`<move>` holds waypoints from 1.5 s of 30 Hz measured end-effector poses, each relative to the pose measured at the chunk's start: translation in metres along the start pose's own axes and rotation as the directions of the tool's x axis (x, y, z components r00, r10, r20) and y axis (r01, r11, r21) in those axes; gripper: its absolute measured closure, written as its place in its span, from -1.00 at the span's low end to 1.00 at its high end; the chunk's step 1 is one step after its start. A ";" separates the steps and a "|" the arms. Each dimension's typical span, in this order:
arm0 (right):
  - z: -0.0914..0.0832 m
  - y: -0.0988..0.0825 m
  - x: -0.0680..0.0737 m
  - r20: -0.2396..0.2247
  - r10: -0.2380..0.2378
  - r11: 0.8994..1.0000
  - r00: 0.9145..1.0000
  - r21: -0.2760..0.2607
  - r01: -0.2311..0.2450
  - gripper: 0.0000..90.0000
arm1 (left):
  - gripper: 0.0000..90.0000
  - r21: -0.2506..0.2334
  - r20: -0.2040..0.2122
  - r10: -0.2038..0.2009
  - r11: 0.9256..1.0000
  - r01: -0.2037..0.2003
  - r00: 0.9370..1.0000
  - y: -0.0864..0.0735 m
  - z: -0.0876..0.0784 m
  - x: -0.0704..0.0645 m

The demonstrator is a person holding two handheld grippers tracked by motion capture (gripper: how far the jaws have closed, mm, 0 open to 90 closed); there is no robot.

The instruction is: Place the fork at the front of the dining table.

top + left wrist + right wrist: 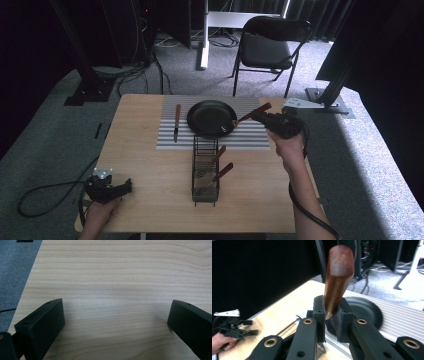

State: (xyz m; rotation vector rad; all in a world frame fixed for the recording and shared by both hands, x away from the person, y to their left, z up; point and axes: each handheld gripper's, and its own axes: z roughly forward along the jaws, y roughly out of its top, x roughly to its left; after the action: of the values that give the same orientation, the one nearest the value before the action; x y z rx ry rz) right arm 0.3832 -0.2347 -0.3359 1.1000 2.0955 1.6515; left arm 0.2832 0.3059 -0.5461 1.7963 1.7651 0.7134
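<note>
Black left gripper (120, 189) rests at the near left corner of the wooden table (140, 165), held by the person's left hand (97, 212). In the left gripper view its jaws stand wide apart over bare wood, nothing between them. Farther in, a knife (176, 122) with a wooden handle lies on the left part of the grey ribbed mat (250, 140), blade toward the person. Just beside it to the right a black frying pan (210, 117) sits on the same mat. Near the table's middle, in front of the pan, a dark wire rack (205, 175) holds two utensils with reddish wooden handles (221, 172) leaning to the right. Right gripper (261, 117), in the right hand (290, 147), is at the pan's right side. In the right gripper view its jaws are clamped narrow on the pan's reddish-brown wooden handle (338, 275), which sticks up between them.
</note>
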 end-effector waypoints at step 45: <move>0.043 -0.067 -0.061 0.393 -0.011 0.966 0.919 0.241 -0.092 0.80 | -0.98 0.000 0.000 -0.001 1.000 0.001 1.000 0.000 0.000 0.000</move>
State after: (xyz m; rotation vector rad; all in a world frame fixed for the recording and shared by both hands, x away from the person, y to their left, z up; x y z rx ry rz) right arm 0.4245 -0.2504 -0.4261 1.4254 2.0574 1.0750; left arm 0.2831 0.3058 -0.5462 1.7959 1.7656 0.7126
